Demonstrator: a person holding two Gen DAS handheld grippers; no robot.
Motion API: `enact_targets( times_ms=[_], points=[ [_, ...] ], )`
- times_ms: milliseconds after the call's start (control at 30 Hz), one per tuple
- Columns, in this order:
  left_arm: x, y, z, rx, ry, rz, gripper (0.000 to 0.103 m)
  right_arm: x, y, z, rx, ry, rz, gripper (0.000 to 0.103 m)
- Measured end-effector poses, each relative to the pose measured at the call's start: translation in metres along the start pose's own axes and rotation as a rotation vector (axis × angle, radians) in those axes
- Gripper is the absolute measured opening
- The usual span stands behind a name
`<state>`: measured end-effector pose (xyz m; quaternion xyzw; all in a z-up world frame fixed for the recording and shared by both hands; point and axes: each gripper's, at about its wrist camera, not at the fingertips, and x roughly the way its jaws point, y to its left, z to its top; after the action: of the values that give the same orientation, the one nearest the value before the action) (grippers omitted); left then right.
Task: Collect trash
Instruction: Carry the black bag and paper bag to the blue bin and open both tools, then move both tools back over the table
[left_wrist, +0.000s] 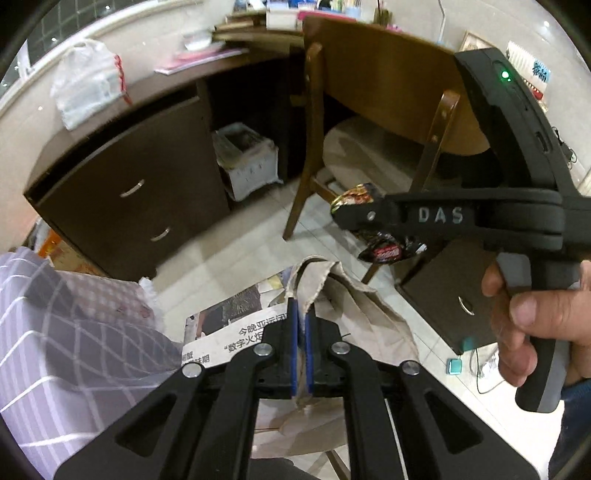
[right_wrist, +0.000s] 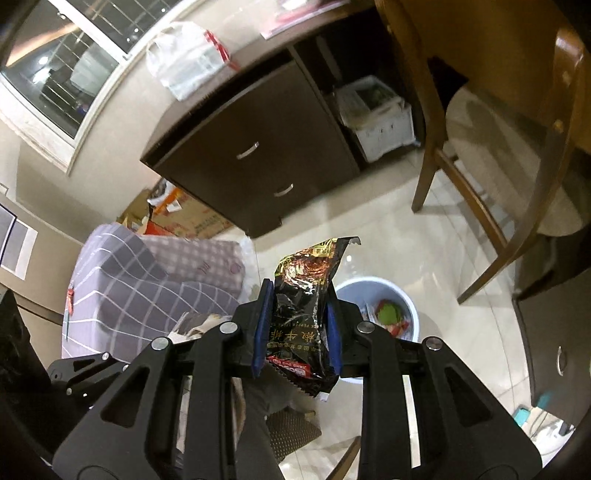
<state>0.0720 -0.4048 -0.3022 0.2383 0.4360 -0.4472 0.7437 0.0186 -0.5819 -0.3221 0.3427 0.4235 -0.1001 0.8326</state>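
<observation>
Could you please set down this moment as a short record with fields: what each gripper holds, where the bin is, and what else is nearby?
left gripper: shut on crumpled brown paper
right gripper: shut on black snack wrapper
bin: pale blue, on the tiled floor beyond the right gripper, trash already inside
newspaper: just behind the left gripper; what it rests on is unclear
furniture: dark desk with drawers, wooden chair
other: white plastic bag on the desk
</observation>
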Motion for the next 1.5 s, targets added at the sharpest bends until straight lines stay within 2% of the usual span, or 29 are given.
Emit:
enact_targets(
  times_ms=[33,67,100,133,167,233,367,400,533,767,867,1067,1267,1500],
  points=[
    [0.005,0.001,0.002,0.004,0.011,0.003,0.009,0.008,-0.003,-0.001,0.0,0.02,0.001,0.028],
    [0.011,0.002,0.004,0.008,0.028,0.012,0.034,0.014,-0.005,-0.001,0.005,0.034,0.002,0.034],
    [0.015,0.004,0.006,0.007,0.036,0.024,0.064,0.02,-0.008,-0.002,0.02,0.049,0.002,0.045],
    [0.014,0.006,0.008,-0.001,0.01,0.045,0.072,0.024,-0.012,-0.002,0.031,0.055,-0.003,0.07],
    [0.014,0.007,0.008,-0.007,-0.013,0.061,0.077,0.028,-0.015,-0.003,0.04,0.056,-0.012,0.076],
    [0.012,0.01,0.01,-0.011,-0.02,0.065,0.077,0.035,-0.018,-0.005,0.047,0.068,-0.023,0.076],
    [-0.001,0.019,0.014,-0.045,-0.043,0.093,0.086,0.037,-0.018,-0.006,0.057,0.069,-0.047,0.095],
    [-0.006,0.02,0.015,-0.049,-0.049,0.094,0.086,0.034,-0.017,-0.006,0.065,0.058,-0.049,0.097],
    [-0.033,0.027,0.013,-0.068,-0.113,0.113,0.09,0.025,-0.007,-0.004,0.054,0.033,-0.099,0.097],
    [-0.083,0.047,0.003,-0.122,-0.2,0.159,0.092,-0.012,0.024,0.002,0.036,-0.065,-0.066,0.097],
    [-0.104,0.059,-0.004,-0.152,-0.235,0.191,0.092,-0.028,0.047,0.004,0.003,-0.105,-0.078,0.097],
    [-0.159,0.102,-0.037,-0.259,-0.314,0.28,0.092,-0.046,0.12,0.007,-0.101,-0.155,-0.034,0.097],
    [-0.212,0.159,-0.077,-0.386,-0.387,0.354,0.092,-0.042,0.204,0.002,-0.235,-0.159,0.019,0.097],
    [-0.249,0.22,-0.12,-0.502,-0.413,0.441,0.092,-0.027,0.292,-0.013,-0.33,-0.137,0.105,0.097]
  ],
)
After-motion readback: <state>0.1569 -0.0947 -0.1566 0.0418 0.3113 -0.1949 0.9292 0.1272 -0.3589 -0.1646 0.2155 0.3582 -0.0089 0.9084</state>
